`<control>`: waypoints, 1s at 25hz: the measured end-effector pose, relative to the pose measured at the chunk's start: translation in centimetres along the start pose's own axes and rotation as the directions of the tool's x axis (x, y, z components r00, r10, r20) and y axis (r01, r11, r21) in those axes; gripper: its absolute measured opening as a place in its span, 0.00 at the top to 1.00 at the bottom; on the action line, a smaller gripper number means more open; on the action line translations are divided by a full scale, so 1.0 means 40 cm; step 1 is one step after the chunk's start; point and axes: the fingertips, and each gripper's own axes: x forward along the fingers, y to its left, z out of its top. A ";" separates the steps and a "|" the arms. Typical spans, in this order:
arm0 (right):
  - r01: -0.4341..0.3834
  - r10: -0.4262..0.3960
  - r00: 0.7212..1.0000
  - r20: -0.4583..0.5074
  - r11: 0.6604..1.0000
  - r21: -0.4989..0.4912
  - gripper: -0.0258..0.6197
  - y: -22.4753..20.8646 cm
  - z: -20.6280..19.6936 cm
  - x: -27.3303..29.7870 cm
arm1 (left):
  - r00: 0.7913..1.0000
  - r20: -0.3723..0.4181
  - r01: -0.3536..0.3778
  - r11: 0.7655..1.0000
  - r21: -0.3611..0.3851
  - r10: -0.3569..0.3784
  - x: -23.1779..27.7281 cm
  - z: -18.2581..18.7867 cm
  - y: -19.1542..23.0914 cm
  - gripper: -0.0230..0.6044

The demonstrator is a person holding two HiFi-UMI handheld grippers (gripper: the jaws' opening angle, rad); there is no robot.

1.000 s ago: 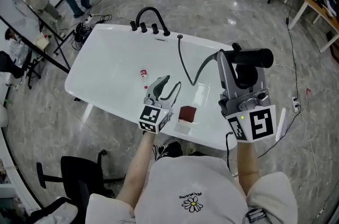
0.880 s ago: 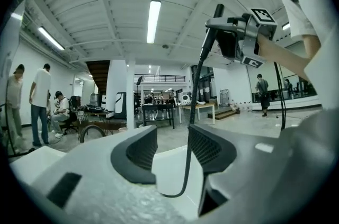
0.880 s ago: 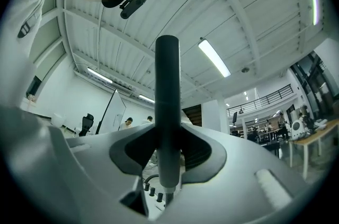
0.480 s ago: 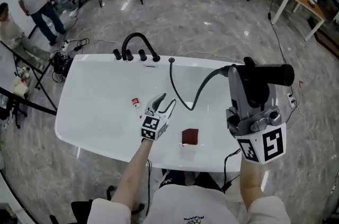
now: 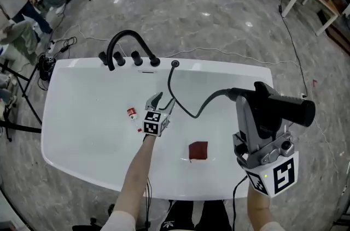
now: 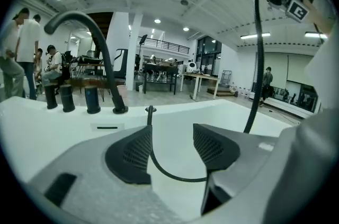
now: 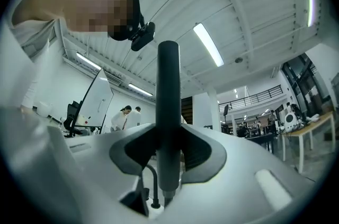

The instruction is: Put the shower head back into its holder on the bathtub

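The right gripper (image 7: 168,151) is pressing both fingers tight on the black handle of the shower head (image 7: 169,85), which is standing up straight between them. In the head view it is being held in the air over the near right end of the white bathtub (image 5: 229,67), with the head sticking out to the right.

The black hose (image 5: 205,101) is hanging from it in a loop and running up to a round black fitting (image 5: 174,64) on the far rim, just right of the tap (image 6: 107,66).

The left gripper (image 6: 172,146) is reaching down inside the tub. Its jaws have just been opening and are standing wide apart, gripping nothing. The hose is curving across the tub floor beyond the gap.

A small bottle (image 5: 132,115) is lying just left of that gripper, and a red block (image 5: 198,150) is sitting nearer the front wall.
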 end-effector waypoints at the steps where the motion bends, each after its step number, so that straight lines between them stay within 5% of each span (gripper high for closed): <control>1: -0.001 0.001 1.000 0.003 1.000 0.007 0.75 -0.002 -0.023 -0.002 | 1.000 -0.013 -0.014 1.000 -0.012 0.014 0.032 -0.027 0.023 0.59; 11: -0.025 0.026 0.999 -0.031 1.000 0.013 0.75 -0.028 -0.232 -0.044 | 0.981 -0.086 -0.185 0.973 -0.139 0.174 0.241 -0.250 0.213 0.59; 17: -0.026 0.028 0.998 -0.047 0.999 0.034 0.75 -0.058 -0.312 -0.062 | 0.972 -0.108 -0.224 0.961 -0.163 0.208 0.338 -0.290 0.296 0.63; 20: -0.027 0.029 0.998 -0.054 0.999 0.045 0.75 -0.063 -0.341 -0.068 | 0.971 -0.117 -0.228 0.958 -0.175 0.210 0.357 -0.300 0.314 0.84; 25: -0.032 0.034 0.998 -0.057 0.999 0.033 0.75 -0.056 -0.339 -0.067 | 0.984 -0.069 -0.173 0.978 -0.115 0.166 0.374 -0.228 0.303 0.87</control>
